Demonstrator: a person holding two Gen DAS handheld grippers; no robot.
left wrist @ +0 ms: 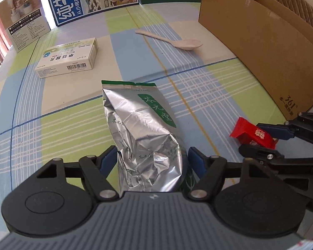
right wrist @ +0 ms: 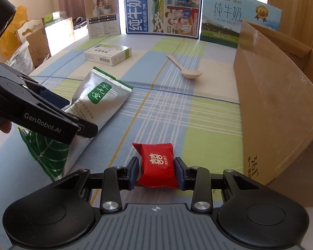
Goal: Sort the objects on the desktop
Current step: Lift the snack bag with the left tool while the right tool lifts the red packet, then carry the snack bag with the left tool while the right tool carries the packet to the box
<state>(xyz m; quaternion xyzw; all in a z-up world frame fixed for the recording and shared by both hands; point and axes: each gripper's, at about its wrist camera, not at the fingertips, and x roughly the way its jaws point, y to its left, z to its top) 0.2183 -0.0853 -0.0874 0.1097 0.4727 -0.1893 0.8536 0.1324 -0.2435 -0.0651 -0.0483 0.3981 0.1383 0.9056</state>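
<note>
— What's hard to see from where you stand?

— The near end of the silver foil pouch [left wrist: 139,125] is cut off behind the left gripper [left wrist: 151,160]. Its fingers [left wrist: 106,160] straddle that end, half wide, blue pads right at the foil; I can't tell if they press. A fingertip shows at the edge beside it, nothing more of the person.

— And the other one?

— The right gripper [right wrist: 156,169] has narrow fingers [right wrist: 134,171] clamped on one red packet [right wrist: 157,164] low over the counter [right wrist: 198,112], just beside the open cardboard box [right wrist: 281,95], whose inside is hidden.

— Counts?

— One pouch, one red packet, one pale spoon [right wrist: 184,66], one small white medicine box [right wrist: 108,54], both farther back. Three printed cartons [right wrist: 162,8] stand along the far edge, their tops cropped.
</note>
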